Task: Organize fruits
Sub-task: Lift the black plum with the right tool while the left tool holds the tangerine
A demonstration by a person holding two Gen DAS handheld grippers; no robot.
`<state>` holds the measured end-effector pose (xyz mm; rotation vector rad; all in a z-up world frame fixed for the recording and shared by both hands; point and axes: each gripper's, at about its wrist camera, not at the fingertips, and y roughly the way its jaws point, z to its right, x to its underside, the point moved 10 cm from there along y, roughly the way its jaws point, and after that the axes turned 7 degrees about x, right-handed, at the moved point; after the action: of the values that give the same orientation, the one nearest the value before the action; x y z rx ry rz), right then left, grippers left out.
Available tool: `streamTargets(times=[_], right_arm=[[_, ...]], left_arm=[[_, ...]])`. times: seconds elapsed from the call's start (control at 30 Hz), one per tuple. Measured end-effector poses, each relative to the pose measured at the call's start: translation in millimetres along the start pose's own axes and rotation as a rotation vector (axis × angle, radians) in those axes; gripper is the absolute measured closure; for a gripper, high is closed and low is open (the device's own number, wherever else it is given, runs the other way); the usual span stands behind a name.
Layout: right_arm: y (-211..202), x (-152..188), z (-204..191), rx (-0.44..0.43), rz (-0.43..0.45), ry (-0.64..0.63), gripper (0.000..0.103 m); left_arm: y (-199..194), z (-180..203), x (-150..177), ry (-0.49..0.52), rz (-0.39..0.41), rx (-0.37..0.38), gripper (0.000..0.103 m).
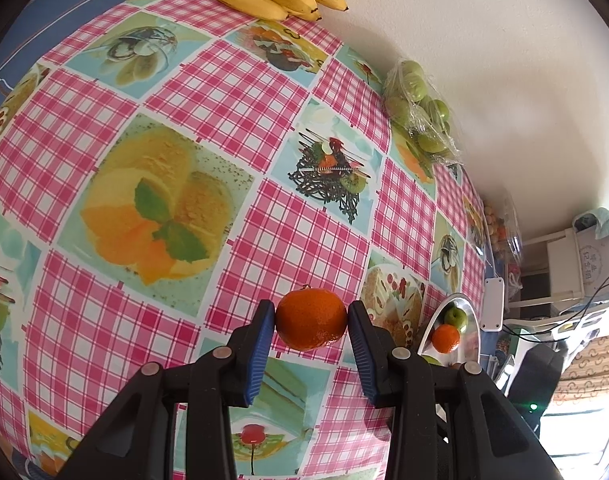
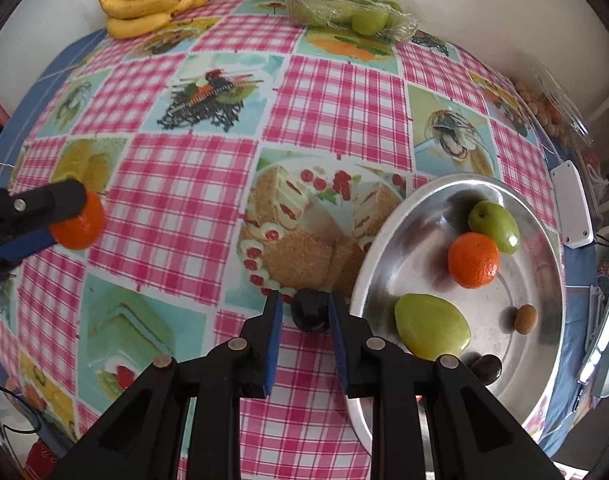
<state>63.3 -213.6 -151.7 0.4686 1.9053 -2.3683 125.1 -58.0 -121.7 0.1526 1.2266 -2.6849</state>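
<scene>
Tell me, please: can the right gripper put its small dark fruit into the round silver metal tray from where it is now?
Probably yes. The right gripper, shut on the small dark fruit, sits just beside the rim of the round silver metal tray, with nothing between them. Bare metal shows near that rim.

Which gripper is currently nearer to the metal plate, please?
Right. The right gripper, holding a dark fruit, sits just beside the metal plate's rim. The left gripper, holding an orange, is far across the tablecloth.
</scene>
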Motion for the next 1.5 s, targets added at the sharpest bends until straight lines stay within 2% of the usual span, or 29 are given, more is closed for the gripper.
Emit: streamTargets(times=[0.13, 0.27, 0.33, 0.47, 0.6, 0.73, 0.93, 1.17, 1.3, 1.5], right_arm=[[2.8, 1.8, -0.7, 0.037, -0.004, -0.015, 0.078], [5.9, 2.8, -9.1, 0.141, 0.008, -0.093, 0.078], [6.8, 4.4, -14.5, 0.173, 0.014, -0.131, 0.07], [6.8, 7.1, -19.7, 0.198, 0.023, -0.166, 0.069], [8.4, 8.5, -22.0, 0.255, 0.03, -0.217, 0.071], [7.2, 9.5, -22.6, 0.305, 0.036, -0.25, 0.079], [7.0, 6.2, -17.6, 0.278, 0.038, -0.226, 0.08], [-4.2, 2.0, -20.3, 0.124, 0.042, -0.144, 0.08], [-21.5, -3.9, -22.1, -0.016, 0.062, -0.067, 0.08], [-46.0, -10.5, -16.6, -0.105, 0.111, 0.014, 0.08]], left_arm=[[0.1, 0.7, -0.3, 0.002, 0.0, 0.0, 0.063], [0.0, 0.7, -0.1, 0.001, -0.001, 0.0, 0.063], [-0.2, 0.8, -0.6, 0.001, 0.0, 0.003, 0.063], [-1.0, 0.4, -2.2, -0.004, 0.003, 0.009, 0.063], [-2.3, -0.5, -2.1, -0.007, 0.004, 0.015, 0.063], [-4.3, -0.9, -1.3, -0.009, 0.006, 0.019, 0.063], [-4.2, -0.4, -1.5, -0.013, 0.008, 0.02, 0.063], [-4.4, -0.9, -1.9, -0.017, 0.006, 0.021, 0.063], [-4.3, -1.0, -2.2, -0.017, 0.007, 0.021, 0.063], [-3.4, -2.1, -1.5, -0.012, 0.011, 0.009, 0.063]])
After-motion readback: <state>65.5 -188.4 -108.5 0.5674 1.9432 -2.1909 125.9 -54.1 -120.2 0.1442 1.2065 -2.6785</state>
